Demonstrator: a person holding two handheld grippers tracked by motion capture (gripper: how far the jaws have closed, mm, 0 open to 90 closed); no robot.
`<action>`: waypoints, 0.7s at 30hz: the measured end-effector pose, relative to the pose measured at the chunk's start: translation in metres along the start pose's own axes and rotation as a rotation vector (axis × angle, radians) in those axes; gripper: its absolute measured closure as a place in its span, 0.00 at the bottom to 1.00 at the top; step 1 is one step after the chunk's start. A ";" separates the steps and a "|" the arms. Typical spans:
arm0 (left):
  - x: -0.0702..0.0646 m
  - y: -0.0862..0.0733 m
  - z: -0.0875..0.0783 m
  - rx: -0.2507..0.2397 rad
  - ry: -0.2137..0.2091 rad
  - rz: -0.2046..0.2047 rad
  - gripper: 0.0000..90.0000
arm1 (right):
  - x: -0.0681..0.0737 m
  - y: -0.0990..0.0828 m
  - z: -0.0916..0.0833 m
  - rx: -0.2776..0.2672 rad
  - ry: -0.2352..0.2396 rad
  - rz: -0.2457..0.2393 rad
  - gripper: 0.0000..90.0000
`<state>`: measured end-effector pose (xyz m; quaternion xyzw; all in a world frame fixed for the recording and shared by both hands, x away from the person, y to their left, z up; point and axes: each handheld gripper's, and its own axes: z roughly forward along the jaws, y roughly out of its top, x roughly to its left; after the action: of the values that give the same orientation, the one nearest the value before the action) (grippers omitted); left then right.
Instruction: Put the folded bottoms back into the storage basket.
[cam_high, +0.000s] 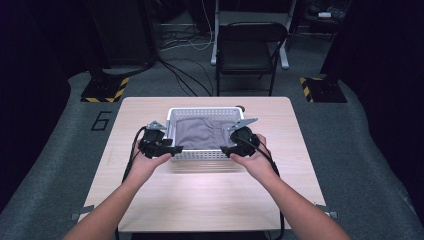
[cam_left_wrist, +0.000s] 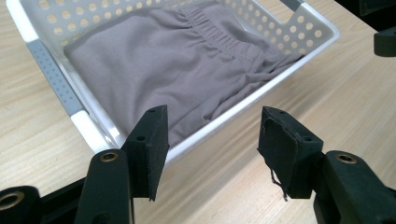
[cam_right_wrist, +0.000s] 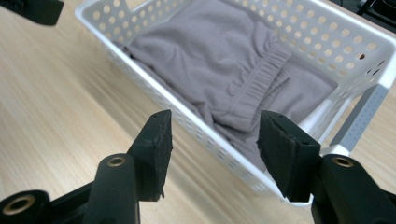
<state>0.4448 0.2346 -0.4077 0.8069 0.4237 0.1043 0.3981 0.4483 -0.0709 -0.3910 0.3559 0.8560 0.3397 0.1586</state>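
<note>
A white perforated basket (cam_high: 202, 109) sits at the middle of the wooden table (cam_high: 200, 200), with a folded grey garment (cam_high: 202, 134) with an elastic waistband lying in it. My left gripper (cam_high: 176, 149) is at the basket's near left corner and my right gripper (cam_high: 226, 149) is at its near right corner, both aimed inward. In the left gripper view the jaws (cam_left_wrist: 212, 135) stand open above the basket's rim (cam_left_wrist: 299, 53) and the garment (cam_left_wrist: 154, 60), gripping nothing. In the right gripper view the jaws (cam_right_wrist: 215, 135) are likewise open in front of the basket wall (cam_right_wrist: 154, 88) and the garment (cam_right_wrist: 219, 51).
Bare tabletop lies in front of the basket and on both sides. A small dark object (cam_high: 240, 107) sits just behind the basket. Beyond the table stand a black folding chair (cam_high: 250, 50), floor cables and two stand bases with yellow-black stripes (cam_high: 105, 89) (cam_high: 320, 89).
</note>
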 end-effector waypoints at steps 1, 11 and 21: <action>0.000 -0.002 0.000 -0.007 -0.004 -0.007 0.48 | 0.001 -0.003 0.000 0.002 0.001 -0.010 0.50; 0.002 -0.025 -0.005 -0.025 -0.017 -0.051 0.48 | 0.010 -0.020 -0.005 -0.015 0.018 0.004 0.50; 0.005 -0.055 -0.016 -0.028 0.001 -0.075 0.48 | 0.013 -0.048 -0.015 -0.027 0.033 0.055 0.50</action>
<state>0.4067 0.2656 -0.4380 0.7847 0.4525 0.0956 0.4127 0.4072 -0.0933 -0.4140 0.3715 0.8438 0.3613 0.1396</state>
